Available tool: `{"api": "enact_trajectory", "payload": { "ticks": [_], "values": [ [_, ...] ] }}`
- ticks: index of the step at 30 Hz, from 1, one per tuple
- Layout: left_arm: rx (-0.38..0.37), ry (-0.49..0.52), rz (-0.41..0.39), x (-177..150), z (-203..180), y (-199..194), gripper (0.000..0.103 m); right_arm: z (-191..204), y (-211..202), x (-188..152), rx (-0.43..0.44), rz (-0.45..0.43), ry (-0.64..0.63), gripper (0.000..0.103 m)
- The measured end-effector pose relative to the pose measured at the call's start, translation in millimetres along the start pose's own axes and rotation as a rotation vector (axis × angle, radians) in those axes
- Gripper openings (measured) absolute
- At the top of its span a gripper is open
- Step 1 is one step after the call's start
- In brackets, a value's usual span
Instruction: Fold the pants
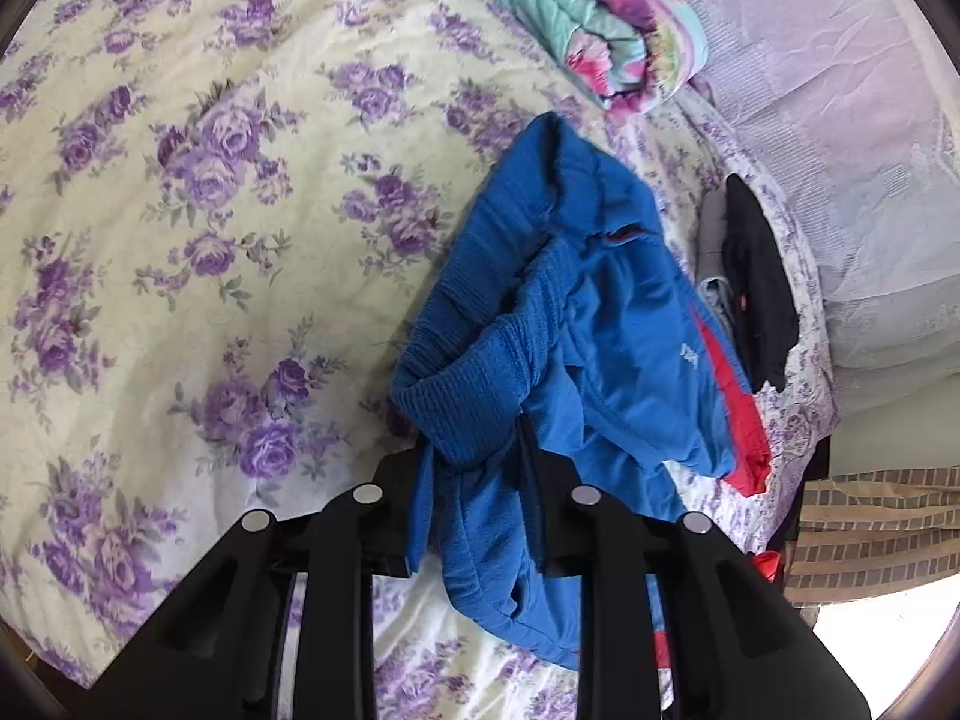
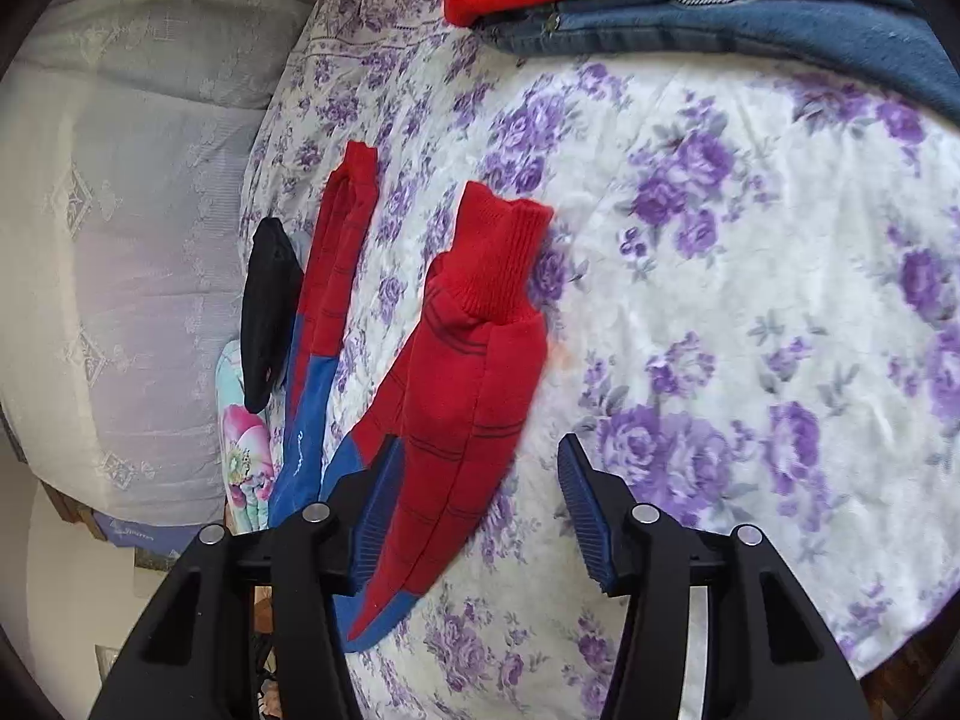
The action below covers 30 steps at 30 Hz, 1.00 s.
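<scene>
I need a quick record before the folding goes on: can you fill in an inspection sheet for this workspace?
Surface: bedspread, purple floral print, wrinkled.
Job's things: blue and red pants, bunched at the waistband; red legs spread apart.
Clutter: black garment; rolled quilt; stacked clothes.
Grippers: left gripper, jaws shut on the blue ribbed waistband; right gripper, jaws open around a red leg, not pinching.
Cables: nothing seen.
Surroundings: lace-covered pillow; patterned bag.
</scene>
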<state>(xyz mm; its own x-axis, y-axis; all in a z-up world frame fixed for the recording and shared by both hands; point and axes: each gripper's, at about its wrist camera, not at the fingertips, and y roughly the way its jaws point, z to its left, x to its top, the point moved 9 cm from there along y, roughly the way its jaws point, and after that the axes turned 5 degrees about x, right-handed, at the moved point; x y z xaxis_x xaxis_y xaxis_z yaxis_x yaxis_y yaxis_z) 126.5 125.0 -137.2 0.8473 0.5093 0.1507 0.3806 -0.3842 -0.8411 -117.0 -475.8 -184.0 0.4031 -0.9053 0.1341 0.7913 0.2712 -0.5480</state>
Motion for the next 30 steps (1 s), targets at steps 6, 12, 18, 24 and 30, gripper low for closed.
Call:
{"api": "enact_trajectory", "payload": {
  "ticks": [6,12,18,24,30],
  "values": [
    [-0.031,-0.056,-0.026,-5,4,-21,0.023,3,26,3,0.027,0.027,-0.047,0.013],
    [-0.030,-0.073,-0.040,-14,10,-38,0.023,45,2,13,0.088,0.040,-0.146,0.006],
    [-0.030,-0.057,-0.018,-36,26,-70,0.022,47,-38,14,0.029,0.095,-0.213,0.005],
    [0.020,-0.106,0.048,-75,64,-66,0.023,-9,-43,-20,-0.093,0.161,-0.161,0.005],
    [0.109,-0.114,0.054,-85,89,-57,0.038,-42,-33,-29,-0.144,0.231,-0.076,0.012]
  ]
}}
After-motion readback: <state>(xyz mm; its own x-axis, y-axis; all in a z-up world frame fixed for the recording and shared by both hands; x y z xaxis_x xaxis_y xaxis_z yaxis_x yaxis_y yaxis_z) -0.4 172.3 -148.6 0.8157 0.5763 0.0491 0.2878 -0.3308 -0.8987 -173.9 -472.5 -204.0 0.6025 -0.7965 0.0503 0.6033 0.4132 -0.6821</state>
